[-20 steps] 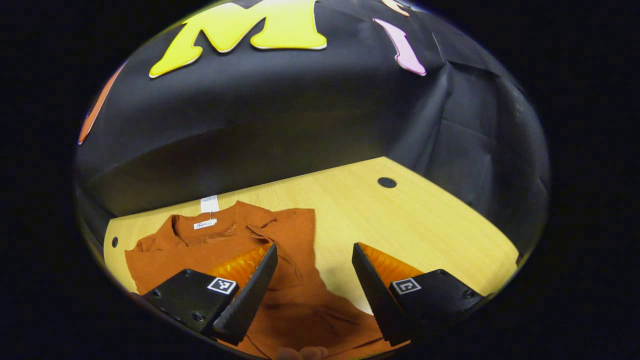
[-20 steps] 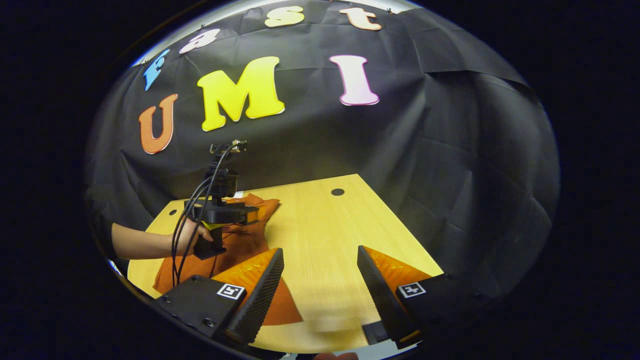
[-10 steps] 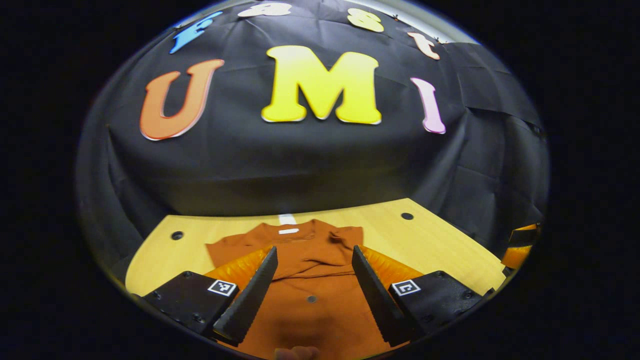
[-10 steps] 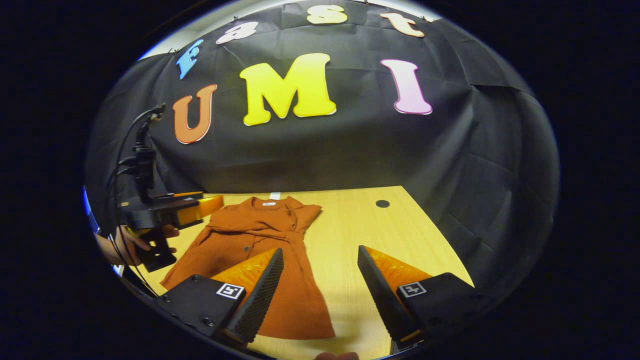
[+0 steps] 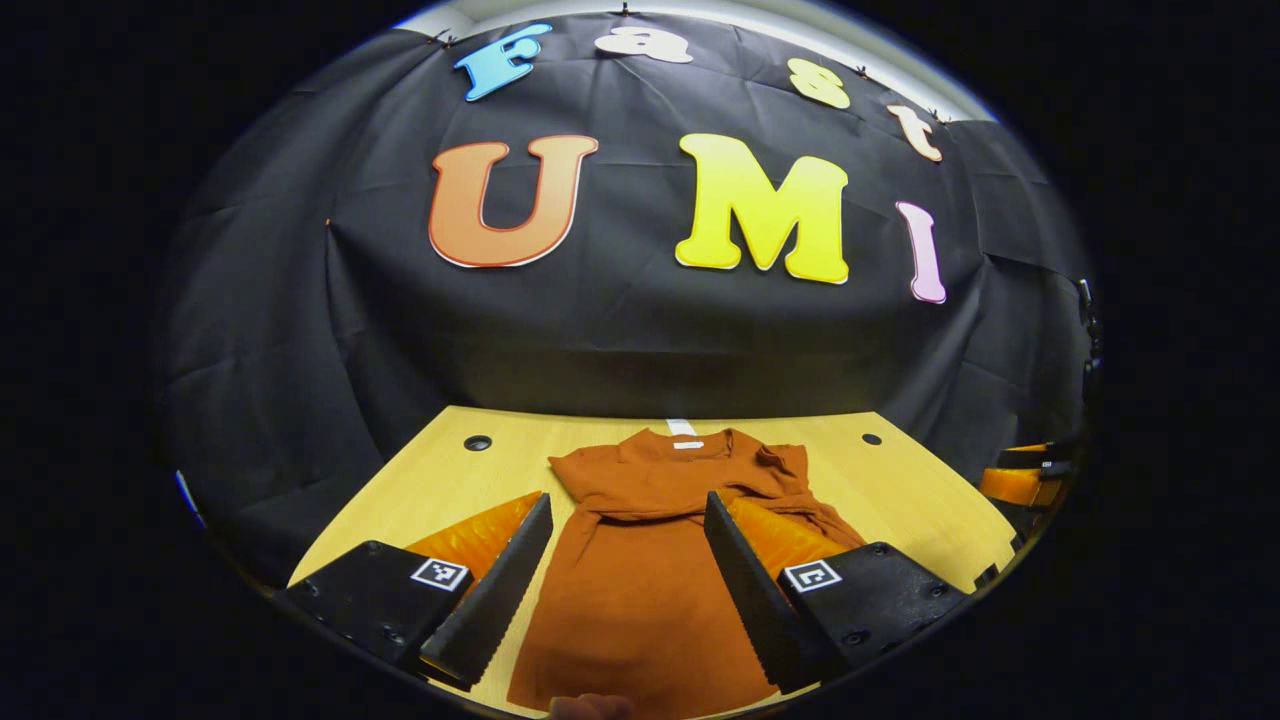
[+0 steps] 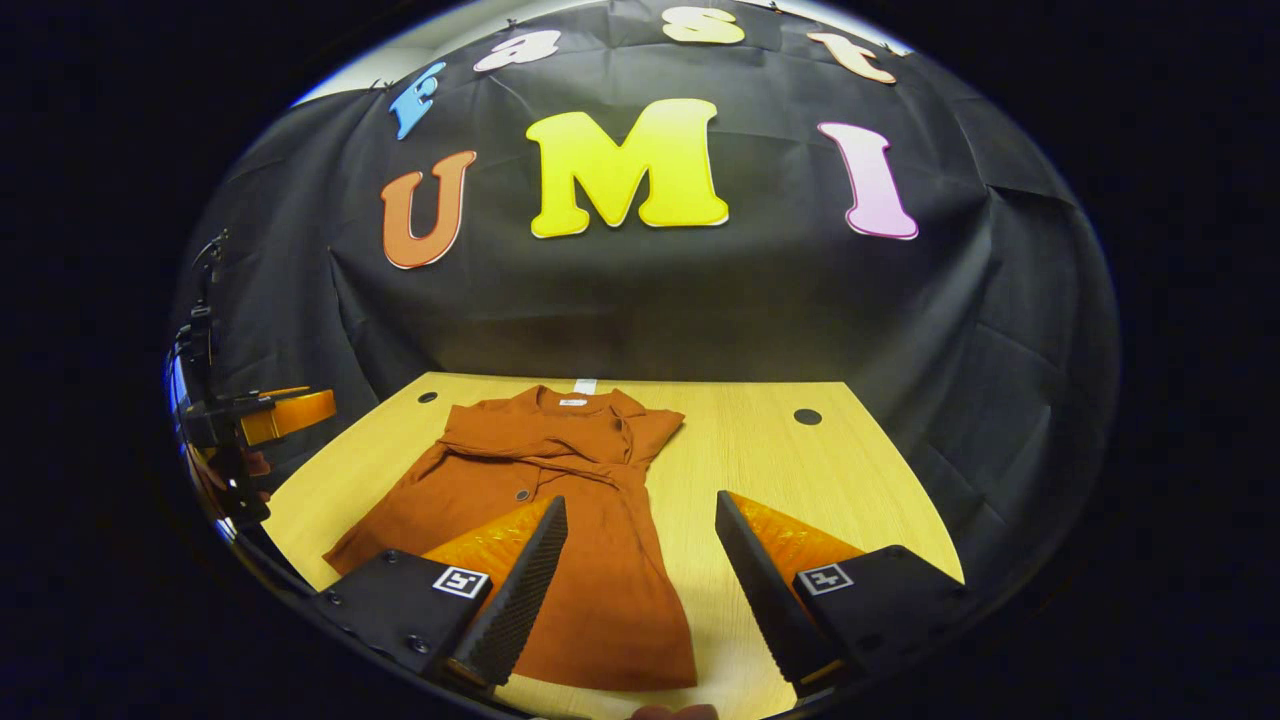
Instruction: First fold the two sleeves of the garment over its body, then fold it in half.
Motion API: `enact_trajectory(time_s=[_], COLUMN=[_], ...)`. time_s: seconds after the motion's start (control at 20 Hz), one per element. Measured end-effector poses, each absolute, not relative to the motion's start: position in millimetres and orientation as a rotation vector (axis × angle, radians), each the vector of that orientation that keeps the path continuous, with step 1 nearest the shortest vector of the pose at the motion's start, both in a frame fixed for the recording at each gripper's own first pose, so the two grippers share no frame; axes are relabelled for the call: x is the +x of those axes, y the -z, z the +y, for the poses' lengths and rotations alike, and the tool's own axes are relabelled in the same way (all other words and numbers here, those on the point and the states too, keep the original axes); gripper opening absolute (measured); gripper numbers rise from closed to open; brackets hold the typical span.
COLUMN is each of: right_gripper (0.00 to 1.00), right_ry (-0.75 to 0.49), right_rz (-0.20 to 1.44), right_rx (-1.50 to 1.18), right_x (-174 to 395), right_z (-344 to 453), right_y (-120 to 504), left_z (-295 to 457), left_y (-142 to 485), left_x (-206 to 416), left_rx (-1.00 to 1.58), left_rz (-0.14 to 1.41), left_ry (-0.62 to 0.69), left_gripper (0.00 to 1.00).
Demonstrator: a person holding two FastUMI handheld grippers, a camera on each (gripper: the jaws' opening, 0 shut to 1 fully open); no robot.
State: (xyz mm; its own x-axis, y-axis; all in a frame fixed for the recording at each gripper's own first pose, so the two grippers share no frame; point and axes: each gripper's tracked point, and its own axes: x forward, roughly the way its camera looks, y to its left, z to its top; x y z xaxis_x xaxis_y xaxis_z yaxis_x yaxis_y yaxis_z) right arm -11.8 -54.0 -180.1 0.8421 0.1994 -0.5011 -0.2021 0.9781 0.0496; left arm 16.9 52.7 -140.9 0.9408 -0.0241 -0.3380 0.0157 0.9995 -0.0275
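Rust-orange garment lies flat on the worktop, both sleeves crossed over its body (half-fold remains). Left hand-held gripper and right hand-held gripper hover released, holding nothing.

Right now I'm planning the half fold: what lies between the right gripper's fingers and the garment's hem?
Nothing. In the right gripper view the open right gripper hangs over the garment and bare table, with the hem just below its fingers.
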Motion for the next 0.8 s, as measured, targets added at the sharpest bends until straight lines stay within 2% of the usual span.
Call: enact_trajectory(time_s=[0.25, 0.7, 0.8], right_gripper=[0.96, 0.96, 0.94], right_ry=[-0.213, -0.196, -0.187], right_rz=[0.555, 0.805, 0.859], right_rx=[0.004, -0.051, -0.048], right_x=[-17.1, -67.1, -81.1], right_z=[-51.6, -96.4, -99.9], right_y=[185.9, 266.1, 288.2], left_z=[75.0, 126.4, 122.0], left_y=[158.2, 270.7, 296.9], left_x=[-0.2, -81.7, -106.2], left_rx=[-0.066, -0.108, -0.172], left_rz=[0.405, 0.808, 0.904], left_ry=[0.007, 0.03, 0.072], left_gripper=[0.98, 0.99, 0.99])
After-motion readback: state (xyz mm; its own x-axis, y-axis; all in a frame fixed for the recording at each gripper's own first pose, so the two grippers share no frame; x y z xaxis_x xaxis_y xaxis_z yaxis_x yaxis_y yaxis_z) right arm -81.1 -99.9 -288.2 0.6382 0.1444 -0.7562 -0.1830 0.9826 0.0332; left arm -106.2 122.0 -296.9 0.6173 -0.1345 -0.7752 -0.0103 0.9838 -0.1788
